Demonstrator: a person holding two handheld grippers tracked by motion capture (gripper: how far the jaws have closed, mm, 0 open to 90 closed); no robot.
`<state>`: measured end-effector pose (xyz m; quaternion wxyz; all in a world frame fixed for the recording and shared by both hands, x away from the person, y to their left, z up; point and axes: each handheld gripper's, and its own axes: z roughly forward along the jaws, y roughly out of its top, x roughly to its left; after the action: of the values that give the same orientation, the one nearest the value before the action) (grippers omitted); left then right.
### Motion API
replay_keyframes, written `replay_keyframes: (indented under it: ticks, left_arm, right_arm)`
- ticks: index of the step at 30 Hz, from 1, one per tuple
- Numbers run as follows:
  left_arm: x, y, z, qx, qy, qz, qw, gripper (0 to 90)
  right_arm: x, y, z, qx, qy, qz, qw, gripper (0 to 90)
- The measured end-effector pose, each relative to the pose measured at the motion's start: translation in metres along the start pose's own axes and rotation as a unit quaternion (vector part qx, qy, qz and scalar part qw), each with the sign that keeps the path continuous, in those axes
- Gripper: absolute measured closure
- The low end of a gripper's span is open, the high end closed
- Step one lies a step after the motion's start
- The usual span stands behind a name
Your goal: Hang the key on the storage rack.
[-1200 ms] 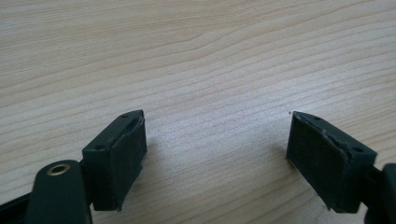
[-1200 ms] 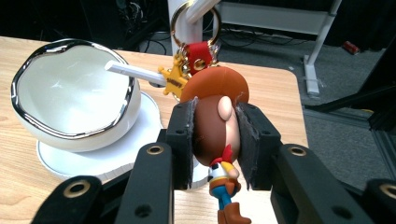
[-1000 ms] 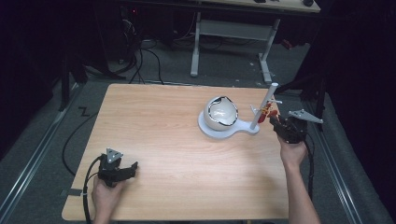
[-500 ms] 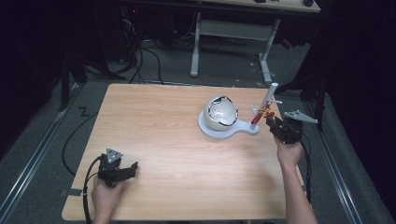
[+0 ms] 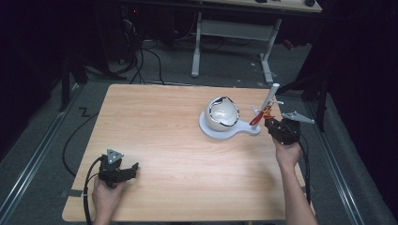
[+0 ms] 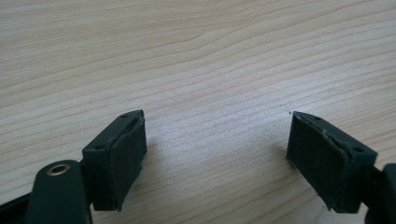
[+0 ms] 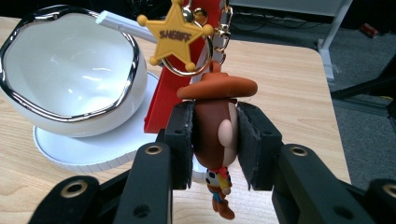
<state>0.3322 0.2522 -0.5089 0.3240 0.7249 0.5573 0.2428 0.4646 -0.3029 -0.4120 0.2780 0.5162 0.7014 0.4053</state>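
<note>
Movement is slight over the last second: the right gripper (image 5: 271, 124) with its keychain figure (image 7: 215, 126) has drifted a little nearer and lower beside the white stand (image 5: 228, 131) at the far right of the worktop (image 5: 164, 117), while the left gripper (image 5: 123, 171) has stayed put at the near left corner. That reads as the figure coming away from, or lining up with, the stand's tilted white post (image 5: 268, 97); the pictures do not settle which, and the red strap (image 7: 161, 105) hangs close to the post.

The right gripper is closed snugly on the figure's head, one pad on each side. The figure is a small cowboy: brown hat, round face, tiny body with a spotted vest dangling below the pads. Above the hat a gold ring carries a yellow sheriff star (image 7: 175, 30) and a clasp. Left of it sits a glossy white bowl (image 7: 70, 74) with a dark rim, on the stand's base.

The left gripper rests wide open over bare wood, holding nothing.
</note>
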Motion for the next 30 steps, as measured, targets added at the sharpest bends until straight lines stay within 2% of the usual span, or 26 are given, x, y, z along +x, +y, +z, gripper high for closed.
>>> replay_keyframes:
  ticks: [19, 22, 25, 30]
  left_arm:
    - [0.0, 0.0, 0.0, 0.0, 0.0, 0.0, 1.0, 20.4]
    - [0.0, 0.0, 0.0, 0.0, 0.0, 0.0, 1.0, 20.4]
    - [0.0, 0.0, 0.0, 0.0, 0.0, 0.0, 1.0, 20.4]
    - [0.0, 0.0, 0.0, 0.0, 0.0, 0.0, 1.0, 20.4]
  right_arm:
    - [0.0, -0.004, 0.001, 0.003, -0.005, -0.001, 1.0, 67.8]
    - [-0.001, -0.006, -0.001, 0.001, -0.001, 0.0, 1.0, 65.3]
    - [0.001, -0.007, -0.004, 0.002, -0.005, -0.006, 1.0, 59.1]
    - [0.006, -0.008, -0.01, -0.004, -0.009, -0.014, 0.9998, 57.1]
